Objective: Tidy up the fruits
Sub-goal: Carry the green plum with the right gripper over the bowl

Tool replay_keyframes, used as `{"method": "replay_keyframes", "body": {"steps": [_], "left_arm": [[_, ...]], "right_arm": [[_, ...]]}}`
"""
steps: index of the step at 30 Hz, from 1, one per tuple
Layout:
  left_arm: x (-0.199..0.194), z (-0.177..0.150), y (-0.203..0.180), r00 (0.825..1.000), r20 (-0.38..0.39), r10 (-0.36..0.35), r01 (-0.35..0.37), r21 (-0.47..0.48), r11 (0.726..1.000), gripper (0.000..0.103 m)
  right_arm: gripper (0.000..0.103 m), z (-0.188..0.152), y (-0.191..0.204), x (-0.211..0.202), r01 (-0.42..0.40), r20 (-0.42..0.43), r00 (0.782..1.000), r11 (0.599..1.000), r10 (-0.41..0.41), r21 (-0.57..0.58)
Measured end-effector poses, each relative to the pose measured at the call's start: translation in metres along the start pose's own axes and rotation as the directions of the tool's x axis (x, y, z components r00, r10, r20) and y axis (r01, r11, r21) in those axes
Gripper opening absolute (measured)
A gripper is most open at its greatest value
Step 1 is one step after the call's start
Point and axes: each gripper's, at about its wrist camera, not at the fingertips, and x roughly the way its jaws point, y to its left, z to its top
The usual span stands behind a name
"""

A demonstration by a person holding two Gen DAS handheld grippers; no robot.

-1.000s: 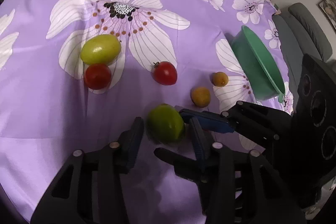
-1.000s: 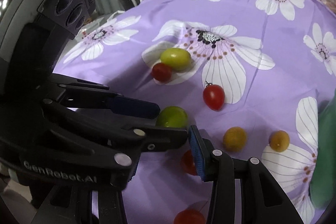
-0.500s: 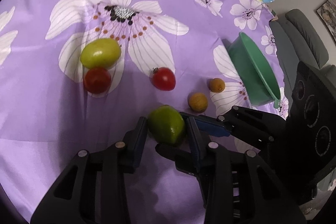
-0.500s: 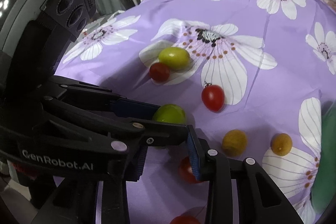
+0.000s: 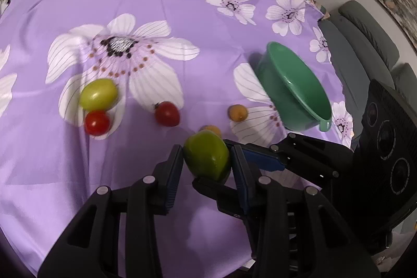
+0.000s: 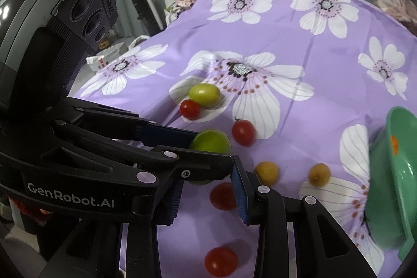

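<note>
Left gripper [image 5: 207, 164], seen through its own wrist camera, pinches a green fruit [image 5: 206, 159] between both pads, seemingly lifted off the purple cloth [image 5: 182, 4]; the green bowl [image 5: 294, 87] sits off to the right, so carrying it there looks the next move.

From the right wrist view, the right gripper [image 6: 207, 190] frames a red tomato [image 6: 221, 196]; its jaws have just been closing, but pad contact cannot be told.

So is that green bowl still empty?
No, the green bowl already holds something small and orange against its inner wall.
</note>
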Motion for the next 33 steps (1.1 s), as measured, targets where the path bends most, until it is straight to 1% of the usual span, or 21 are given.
{"method": "replay_keyframes", "body": {"steps": [9,15,21,33], "left_arm": [[0.007,0.016,-0.033,1.0,0.012,-0.008,0.007,0.083,0.997,0.037],[0.013,0.029,-0.061,0.999,0.021,-0.028,0.024,0.152,0.988,0.037],[0.027,0.045,-0.092,0.998,0.025,-0.057,0.05,0.225,0.973,0.037],[0.066,0.072,-0.15,0.994,-0.018,-0.108,0.108,0.332,0.937,0.037]], "right_arm": [[0.037,-0.003,-0.017,-0.026,0.055,0.071,0.996,0.997,-0.058,0.047],[0.037,-0.006,-0.035,-0.046,0.101,0.115,0.987,0.992,-0.109,0.074],[0.037,-0.011,-0.059,-0.07,0.16,0.157,0.972,0.98,-0.177,0.116],[0.037,-0.025,-0.113,-0.099,0.246,0.187,0.939,0.944,-0.288,0.22]]}}
